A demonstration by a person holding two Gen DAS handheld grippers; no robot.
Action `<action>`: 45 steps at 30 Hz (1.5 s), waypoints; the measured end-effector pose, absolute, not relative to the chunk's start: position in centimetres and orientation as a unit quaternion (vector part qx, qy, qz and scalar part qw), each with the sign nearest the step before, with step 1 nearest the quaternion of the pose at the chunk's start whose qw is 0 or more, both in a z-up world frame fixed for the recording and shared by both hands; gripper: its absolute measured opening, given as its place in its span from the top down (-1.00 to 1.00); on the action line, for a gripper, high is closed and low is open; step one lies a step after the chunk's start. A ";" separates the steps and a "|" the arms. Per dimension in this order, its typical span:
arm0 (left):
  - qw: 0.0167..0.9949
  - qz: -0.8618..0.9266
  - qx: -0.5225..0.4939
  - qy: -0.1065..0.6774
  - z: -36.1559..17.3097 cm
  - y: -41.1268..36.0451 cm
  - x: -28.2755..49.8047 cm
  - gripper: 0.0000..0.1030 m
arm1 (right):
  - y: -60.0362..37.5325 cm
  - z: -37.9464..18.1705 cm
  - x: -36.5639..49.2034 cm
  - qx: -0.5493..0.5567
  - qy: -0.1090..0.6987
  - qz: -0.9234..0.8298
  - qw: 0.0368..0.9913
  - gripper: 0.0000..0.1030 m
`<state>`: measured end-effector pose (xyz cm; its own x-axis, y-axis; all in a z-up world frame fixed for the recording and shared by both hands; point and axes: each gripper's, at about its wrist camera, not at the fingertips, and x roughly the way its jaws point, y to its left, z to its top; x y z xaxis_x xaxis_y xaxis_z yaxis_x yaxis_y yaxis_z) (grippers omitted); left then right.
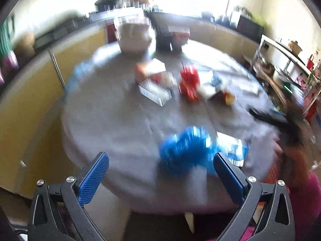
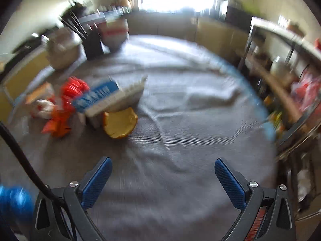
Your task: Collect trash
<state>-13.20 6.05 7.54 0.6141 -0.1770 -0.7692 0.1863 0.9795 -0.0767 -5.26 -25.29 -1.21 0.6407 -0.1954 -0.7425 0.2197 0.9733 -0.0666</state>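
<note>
Both views are motion-blurred. On a round table covered with a grey cloth (image 1: 112, 124), a crumpled blue wrapper (image 1: 186, 150) lies near the front edge, just beyond my open left gripper (image 1: 160, 160). Farther back lie a red wrapper (image 1: 189, 82), a clear ribbed plastic box (image 1: 155, 92) and a white-and-orange carton (image 1: 150, 69). In the right wrist view my right gripper (image 2: 163, 164) is open over bare cloth. Ahead to its left lie an orange peel (image 2: 120, 123), a blue-and-white carton (image 2: 108, 96) and the red wrapper (image 2: 66, 104).
Jars and a dark container (image 1: 164, 38) stand at the table's far edge. Yellow cabinets (image 1: 26, 92) run along the left. A metal shelf rack (image 2: 280, 76) with clutter stands right of the table. A hand and a black tool (image 1: 280, 124) reach in from the right.
</note>
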 end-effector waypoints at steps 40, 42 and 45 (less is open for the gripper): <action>0.923 -0.016 0.053 0.382 9.0 7.4 -16.0 -1.00 | -15.0 4.7 -20.5 0.028 0.383 -0.013 0.923 -1.00; 0.920 -0.018 0.049 0.388 8.6 7.5 -15.7 -1.00 | -14.6 4.5 -20.3 0.018 0.389 -0.014 0.921 -1.00; 0.917 -0.013 0.054 0.396 8.1 7.7 -15.5 -1.00 | -14.2 4.1 -20.1 0.008 0.396 -0.017 0.918 -1.00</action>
<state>-15.46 7.65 8.06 0.6861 0.0186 -0.7273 0.0663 0.9939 0.0880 -20.15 -14.20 4.10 0.6859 -0.0248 -0.7272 0.0379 0.9993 0.0018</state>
